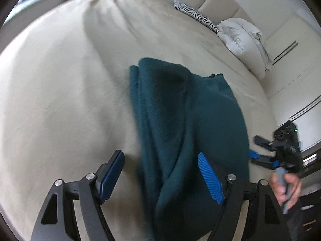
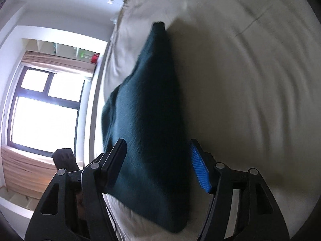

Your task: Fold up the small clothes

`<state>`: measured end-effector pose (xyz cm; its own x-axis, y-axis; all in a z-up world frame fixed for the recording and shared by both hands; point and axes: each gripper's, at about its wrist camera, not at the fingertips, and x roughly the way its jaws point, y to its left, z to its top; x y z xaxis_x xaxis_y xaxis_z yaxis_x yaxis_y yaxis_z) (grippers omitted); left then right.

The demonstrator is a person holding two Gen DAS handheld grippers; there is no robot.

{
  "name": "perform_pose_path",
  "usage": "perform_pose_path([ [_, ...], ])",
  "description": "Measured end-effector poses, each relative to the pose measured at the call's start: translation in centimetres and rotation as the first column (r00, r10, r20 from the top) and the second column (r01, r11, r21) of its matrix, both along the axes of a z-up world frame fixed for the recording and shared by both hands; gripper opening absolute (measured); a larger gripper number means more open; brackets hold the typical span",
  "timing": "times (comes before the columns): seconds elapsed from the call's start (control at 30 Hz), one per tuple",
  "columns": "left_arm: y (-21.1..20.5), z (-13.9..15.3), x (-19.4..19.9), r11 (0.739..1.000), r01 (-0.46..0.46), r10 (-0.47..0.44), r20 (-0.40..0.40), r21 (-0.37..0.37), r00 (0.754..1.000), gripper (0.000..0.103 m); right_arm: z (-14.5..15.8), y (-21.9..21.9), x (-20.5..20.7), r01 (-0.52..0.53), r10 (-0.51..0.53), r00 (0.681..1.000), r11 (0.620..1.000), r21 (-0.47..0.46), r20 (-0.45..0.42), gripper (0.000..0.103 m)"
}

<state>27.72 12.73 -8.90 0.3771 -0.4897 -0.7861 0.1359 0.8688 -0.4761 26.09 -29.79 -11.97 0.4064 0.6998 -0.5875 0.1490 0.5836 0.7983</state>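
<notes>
Teal garment [image 1: 186, 124] folded, frame centre on bed [image 1: 60, 100]; left gripper [image 1: 160, 178] and right gripper [image 2: 158, 166] fingers apart, straddling it, probably to regrip.

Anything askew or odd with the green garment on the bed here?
Nothing damaged or spilled. The green garment lies bunched in loose, uneven folds on the bed, between the open fingers of the left gripper and the right gripper.

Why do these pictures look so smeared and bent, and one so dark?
Left wrist view: fisheye lens bends the bed into a dome; the teal garment is smeared, probably by motion. Right wrist view: the bright window blows out white, leaving the garment nearly black, with blurred sheet wrinkles.
</notes>
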Motion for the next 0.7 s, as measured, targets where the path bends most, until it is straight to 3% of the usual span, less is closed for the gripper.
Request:
perform_pose_path([
  [0.1,-0.1,-0.4,1.2,1.0,-0.009,0.009,-0.031,-0.018,0.999,0.072,-0.2,1.7,1.3,-0.05,0.05,0.999,0.998,-0.043,0.001,0.064],
  [0.13,-0.2,-0.5,1.4,1.0,-0.017,0.017,-0.037,-0.01,0.999,0.064,-0.4,2.2,1.6,-0.059,0.059,0.998,0.997,-0.054,-0.005,0.064],
  [0.23,-0.7,-0.6,2.1,1.0,-0.009,0.01,-0.066,0.008,0.998,0.055,-0.6,2.9,2.5,-0.064,0.064,0.998,0.995,-0.078,-0.009,0.062],
  [0.37,-1.4,-0.6,2.6,1.0,0.009,-0.007,-0.089,0.021,0.996,0.04,0.2,4.0,3.3,-0.083,0.083,0.996,0.981,-0.178,-0.008,0.051],
  [0.47,-2.0,-0.5,3.0,0.999,0.016,-0.012,-0.092,0.038,0.996,0.033,1.3,4.9,3.3,-0.103,0.111,0.994,0.951,-0.291,0.013,0.046],
  [0.7,-3.5,0.3,2.5,0.988,0.06,-0.054,-0.051,0.141,0.997,0.027,4.3,8.5,2.6,-0.118,0.181,0.982,0.815,-0.568,0.054,0.041],
])
